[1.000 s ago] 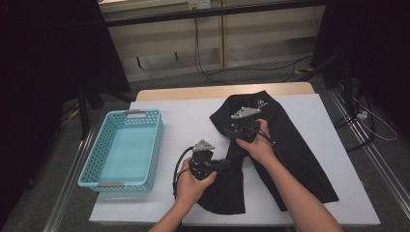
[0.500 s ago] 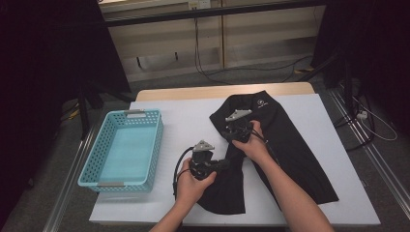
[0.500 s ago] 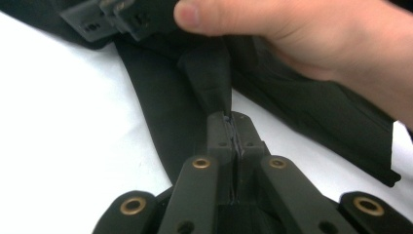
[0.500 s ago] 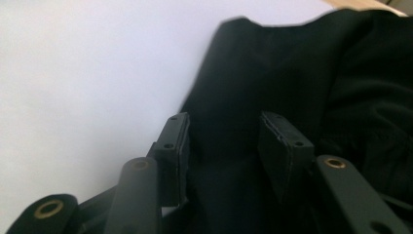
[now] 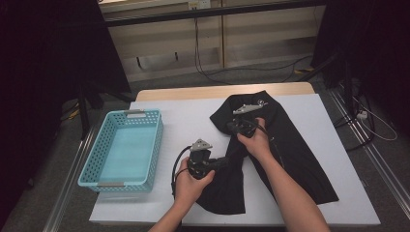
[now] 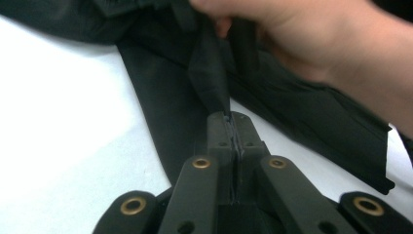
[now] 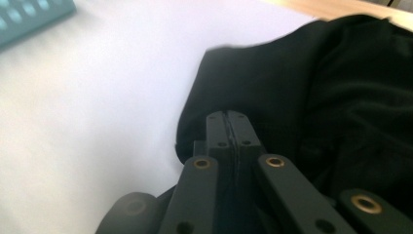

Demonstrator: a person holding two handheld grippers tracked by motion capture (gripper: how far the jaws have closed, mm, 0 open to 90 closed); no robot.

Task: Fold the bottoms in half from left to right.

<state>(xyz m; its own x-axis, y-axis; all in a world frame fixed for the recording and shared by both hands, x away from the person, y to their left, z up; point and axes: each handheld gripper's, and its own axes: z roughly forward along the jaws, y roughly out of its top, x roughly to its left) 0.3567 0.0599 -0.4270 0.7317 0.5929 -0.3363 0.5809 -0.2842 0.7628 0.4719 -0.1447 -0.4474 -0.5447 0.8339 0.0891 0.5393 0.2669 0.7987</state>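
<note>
The left gripper pinches a fold of the black garment on the desk; the right gripper has just been closing, its fingers pressed together, seemingly on cloth.

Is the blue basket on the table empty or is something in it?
Empty. In the high view the blue basket shows only its bare floor; the black garment lies beside it on the table.

White-topped table w/ black garment spread right, empty teal basket on left

No legible text; small white mark on black garment unreadable.
</note>
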